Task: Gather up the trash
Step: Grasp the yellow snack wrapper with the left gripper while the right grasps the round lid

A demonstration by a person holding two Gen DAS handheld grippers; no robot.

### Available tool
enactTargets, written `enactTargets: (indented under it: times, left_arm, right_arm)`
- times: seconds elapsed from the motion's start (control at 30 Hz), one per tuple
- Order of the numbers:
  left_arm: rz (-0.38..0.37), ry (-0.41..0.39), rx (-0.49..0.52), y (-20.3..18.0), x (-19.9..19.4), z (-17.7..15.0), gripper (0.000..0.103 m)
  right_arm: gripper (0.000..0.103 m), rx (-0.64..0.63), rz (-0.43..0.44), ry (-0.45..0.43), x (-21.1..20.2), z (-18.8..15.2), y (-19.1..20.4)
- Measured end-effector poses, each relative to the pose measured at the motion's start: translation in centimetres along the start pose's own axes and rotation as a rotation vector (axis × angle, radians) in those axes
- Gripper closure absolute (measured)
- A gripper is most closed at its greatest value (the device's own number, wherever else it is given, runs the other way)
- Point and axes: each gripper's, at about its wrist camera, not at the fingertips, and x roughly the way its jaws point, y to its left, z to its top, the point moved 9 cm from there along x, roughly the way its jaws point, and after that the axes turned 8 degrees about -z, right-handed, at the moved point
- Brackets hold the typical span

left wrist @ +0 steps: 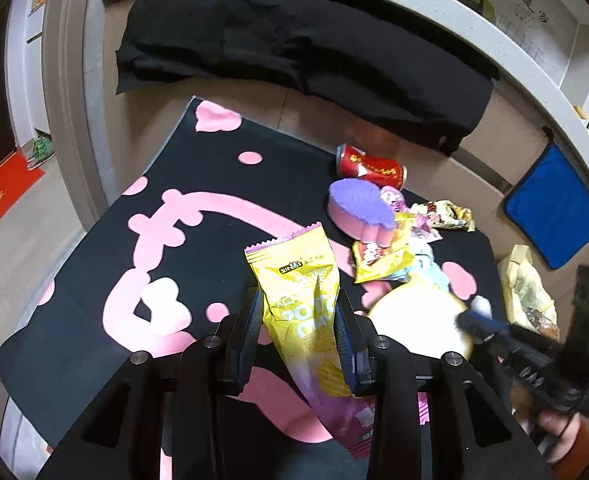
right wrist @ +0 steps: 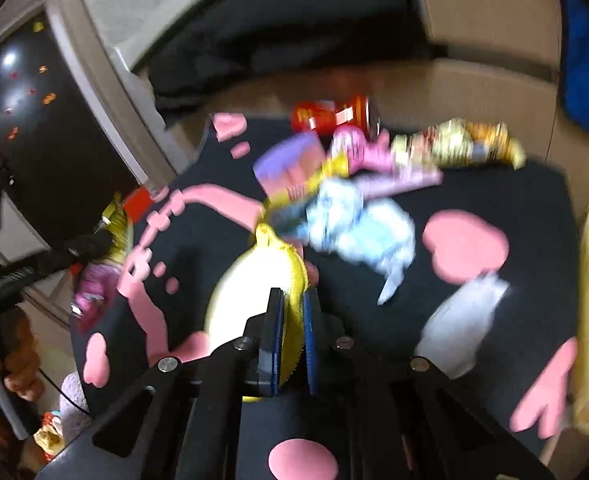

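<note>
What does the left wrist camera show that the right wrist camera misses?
Only the left wrist view: the left hand-held gripper shut on a yellow chip bag, seen sharply.

Only the right wrist view: the right hand-held gripper shut on the rim of a yellow banana-shaped dish.

Both: the black and pink mat, red can, purple sponge.

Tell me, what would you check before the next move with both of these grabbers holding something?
1. Left gripper holds the yellow chip bag: ok, the jaws press its sides.
2. Right gripper holds the yellow peel-like piece: ok, the jaws are shut on its edge.
3. Chip bag lifted clear of the black and pink mat: cannot tell.
4. Trash left to collect: not ok; the red can, pink sponge and small wrappers lie on the mat.
5. Place to drop the trash: cannot tell; the yellowish bag beside the mat may be it.
</note>
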Motion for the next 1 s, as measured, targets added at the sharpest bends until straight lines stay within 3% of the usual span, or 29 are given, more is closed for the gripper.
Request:
enactTargets:
  times: [0.1,0.23,0.47,0.63,0.8,1.0]
  left_arm:
    - [-0.033,0.010,0.012,-1.4,0.3,-0.3,0.067]
    - [-0.071,0.033,0.037,-3.4,1.2,-0.8,0.067]
    - [-0.086,0.043,0.061,-4.9,1.9,-1.6,0.067]
    - [-0.075,0.044,0.054,-4.3,1.7,-1.8,0.067]
    - [-0.064,0.040,0.046,-3.3,1.3,-2.1,0.067]
    - [-0.057,0.042,0.045,-2.5,0.9,-2.7,0.067]
  right_arm:
    - [0.094,-0.004,-0.031,-0.059,-2.6,1.9,-1.2]
    - [0.094,-0.105,-0.190,-0.146,-5.6,3.5,-3.1]
    - [0.094,-0.190,-0.321,-0.145,-5.3,2.3,-4.8]
    - [0.094,-0.219,-0.280,-0.106,-3.6,0.5,-3.0]
    - [0.094,-0.201,-0.169,-0.079,-2.8,-0.6,0.1]
    - [0.094,-0.176,-0.126,-0.096,-3.6,0.2,1.1]
